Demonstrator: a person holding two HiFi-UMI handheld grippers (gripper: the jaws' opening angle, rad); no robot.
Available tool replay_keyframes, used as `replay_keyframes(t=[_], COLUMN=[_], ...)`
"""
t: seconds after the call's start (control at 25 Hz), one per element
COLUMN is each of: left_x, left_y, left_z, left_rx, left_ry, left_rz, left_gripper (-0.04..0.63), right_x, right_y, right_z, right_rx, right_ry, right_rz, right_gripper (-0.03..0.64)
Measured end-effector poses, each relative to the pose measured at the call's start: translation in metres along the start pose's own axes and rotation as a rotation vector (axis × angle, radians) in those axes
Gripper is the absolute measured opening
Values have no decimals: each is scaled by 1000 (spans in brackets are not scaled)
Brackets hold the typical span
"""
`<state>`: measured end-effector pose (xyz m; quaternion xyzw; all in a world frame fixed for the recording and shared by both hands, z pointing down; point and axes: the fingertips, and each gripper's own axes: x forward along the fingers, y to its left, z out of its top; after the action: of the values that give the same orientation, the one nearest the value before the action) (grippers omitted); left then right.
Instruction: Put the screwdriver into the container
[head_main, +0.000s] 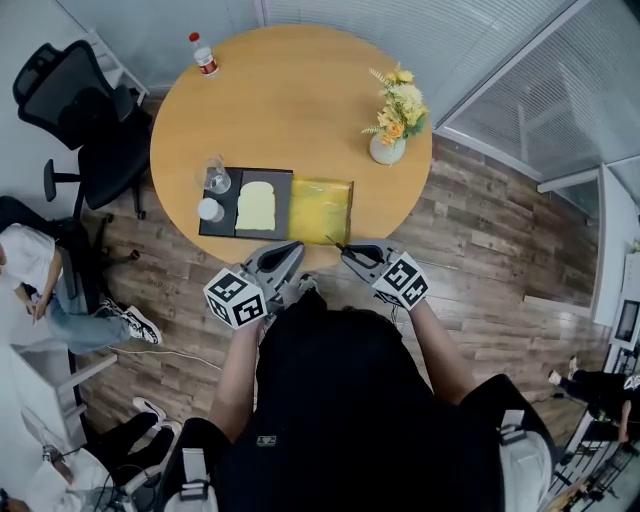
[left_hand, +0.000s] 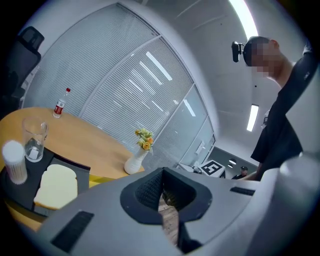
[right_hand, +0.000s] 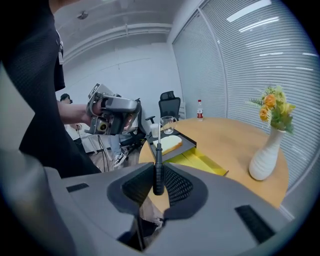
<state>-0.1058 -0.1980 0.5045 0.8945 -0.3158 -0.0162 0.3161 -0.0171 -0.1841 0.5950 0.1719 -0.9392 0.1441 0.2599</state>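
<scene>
My right gripper (head_main: 352, 256) hovers just off the near edge of the round wooden table (head_main: 290, 110), shut on a screwdriver (right_hand: 158, 172) with a black handle. Its thin shaft (head_main: 334, 243) points toward the yellow container (head_main: 320, 210), which lies flat on the table a short way ahead. In the right gripper view the yellow container (right_hand: 201, 161) sits beyond the jaws, beside the black tray. My left gripper (head_main: 288, 254) is to the left, also off the table edge, shut with nothing between its fingers; from its own view, the left gripper (left_hand: 162, 202) shows its pads together.
A black tray (head_main: 222, 226) left of the container carries a bread slice (head_main: 257, 205), a glass (head_main: 217, 177) and a white cup (head_main: 210, 209). A white flower vase (head_main: 388, 148) stands at the right, a bottle (head_main: 205, 55) at the far edge. An office chair (head_main: 80, 110) is at the left.
</scene>
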Motion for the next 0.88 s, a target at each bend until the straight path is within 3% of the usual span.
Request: replay_keyframes(t=[0.32,0.88], left_x=[-9,-24], left_y=[30,51], left_z=[12,16], left_rx=[10,-26], left_ry=[25,-20], left_rz=[-50,-6], left_gripper=[6,6], right_x=[35,64], right_y=[-11,-32], right_z=[13,-1], right_rx=[67,73], right_ry=[0,101], right_rz=[-32,-77], right_gripper=[58,58])
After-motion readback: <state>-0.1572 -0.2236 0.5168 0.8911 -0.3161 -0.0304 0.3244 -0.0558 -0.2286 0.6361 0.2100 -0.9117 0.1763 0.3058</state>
